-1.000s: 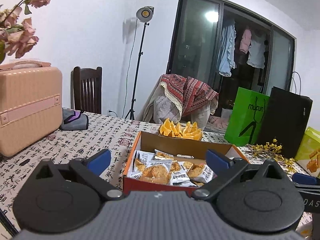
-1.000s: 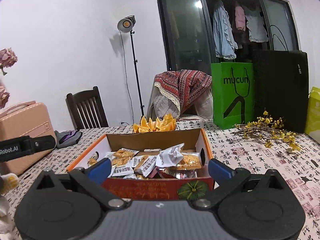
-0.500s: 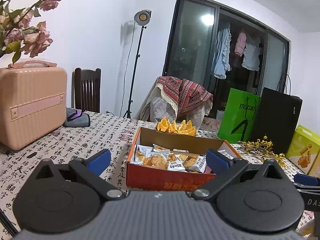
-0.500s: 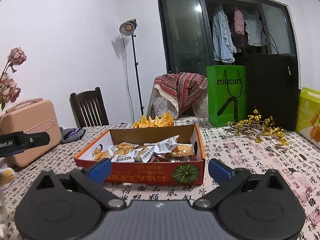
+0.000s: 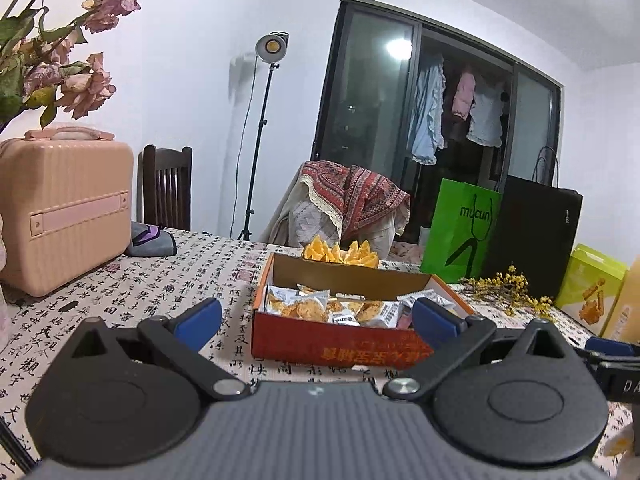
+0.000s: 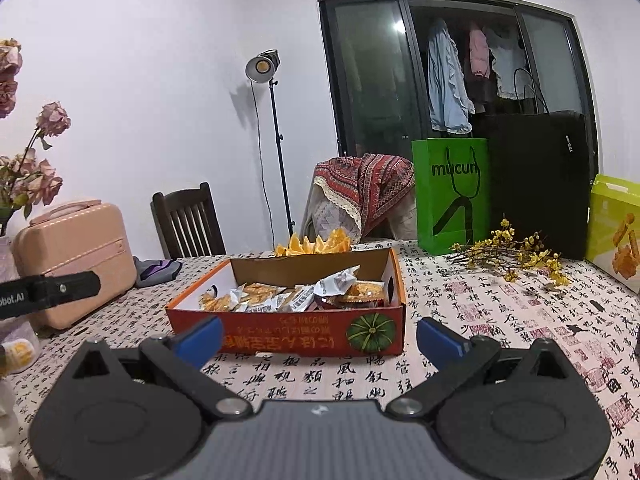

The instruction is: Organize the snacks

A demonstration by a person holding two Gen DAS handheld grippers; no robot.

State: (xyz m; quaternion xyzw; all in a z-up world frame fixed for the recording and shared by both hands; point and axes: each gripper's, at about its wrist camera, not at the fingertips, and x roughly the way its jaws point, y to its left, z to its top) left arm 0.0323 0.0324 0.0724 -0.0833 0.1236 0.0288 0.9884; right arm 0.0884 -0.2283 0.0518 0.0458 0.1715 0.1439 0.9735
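An open orange cardboard box [image 5: 332, 342] [image 6: 288, 332] stands on the table, filled with several wrapped snack packets [image 5: 298, 304] [image 6: 280, 298]. My left gripper [image 5: 318, 322] hovers open in front of the box's near wall, nothing between its blue fingertips [image 5: 200, 318]. My right gripper [image 6: 320, 336] is also open and empty, a short way back from the box's front side with the pumpkin print. Part of the left tool shows at the left edge of the right wrist view.
Orange slices [image 6: 314, 244] lie behind the box. A pink case [image 5: 60, 208] and dried roses [image 5: 60, 76] stand at left. Green bag [image 6: 452, 196], black bag [image 6: 540, 184], yellow twigs [image 6: 516, 254] and a yellow-green snack carton [image 6: 616, 228] fill the right. Patterned tablecloth [image 6: 500, 320].
Both grippers have drawn back from the box, so it looks smaller and farther away. Both stay open and empty.
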